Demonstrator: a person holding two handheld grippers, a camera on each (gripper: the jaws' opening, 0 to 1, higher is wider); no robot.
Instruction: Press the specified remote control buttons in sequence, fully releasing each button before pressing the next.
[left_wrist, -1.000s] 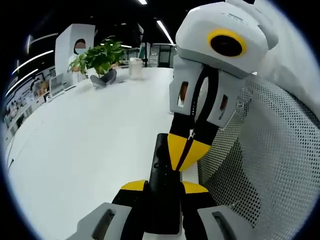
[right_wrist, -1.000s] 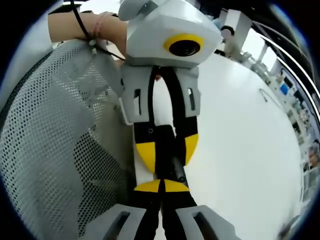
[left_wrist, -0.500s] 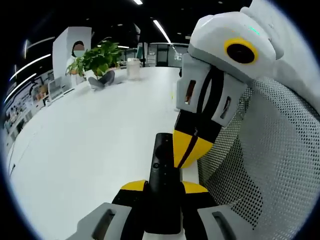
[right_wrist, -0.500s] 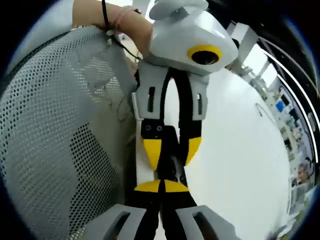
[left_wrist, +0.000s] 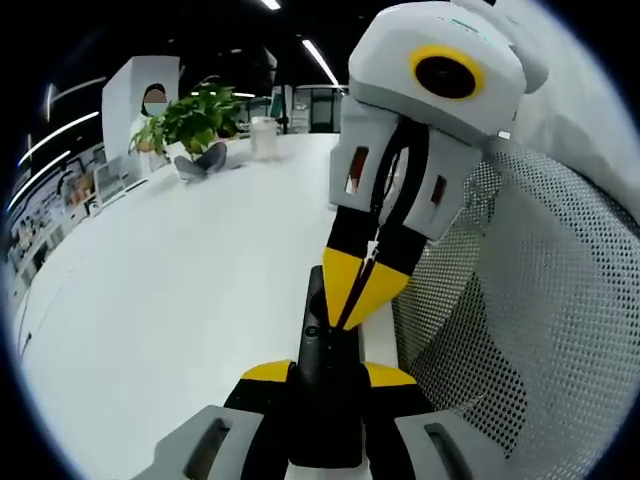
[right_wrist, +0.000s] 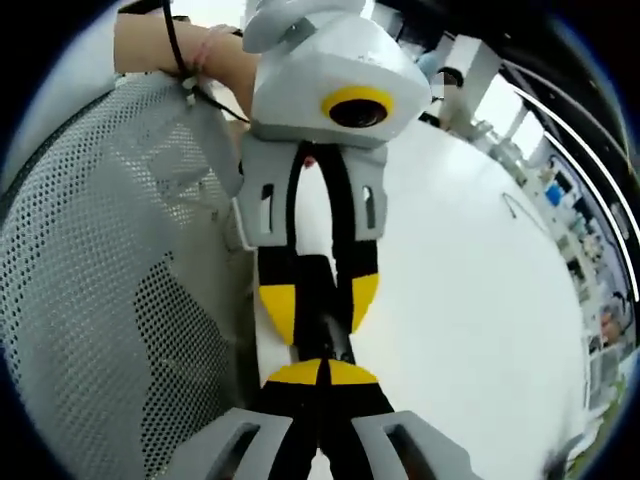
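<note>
**Remote clamped in left gripper; right gripper's closed tip set on its button face**

1. Table (left_wrist: 180, 290): large white top, running far to the left in the left gripper view. A potted plant (left_wrist: 195, 115) stands at its far end.

2. Mesh chair (left_wrist: 540, 330): grey perforated back, close on the right of the left gripper view and on the left of the right gripper view, just beside both tools. A hand (right_wrist: 215, 55) with a wrist strap shows at the far top of the right gripper view.

3. Left gripper (left_wrist: 325, 375): jaws clamped on the near end of the remote, yellow pads on either side edge. The hold looks square.

4. Right gripper (left_wrist: 352, 305): jaws together, yellow tips forming one point that bears on the remote's upper face near its far end. Whether a button is actually depressed cannot be told.

5. Remote (left_wrist: 325, 400): slim black bar held above the table's near edge, pointing away.

Handling judgement: light, rigid plastic with a smooth and probably slippery casing. Hold it by the long side edges at the near end, keeping the buttons uncovered. Presses near the far end will lever it downwards, so keep a firm clamp and press gently and straight.
</note>
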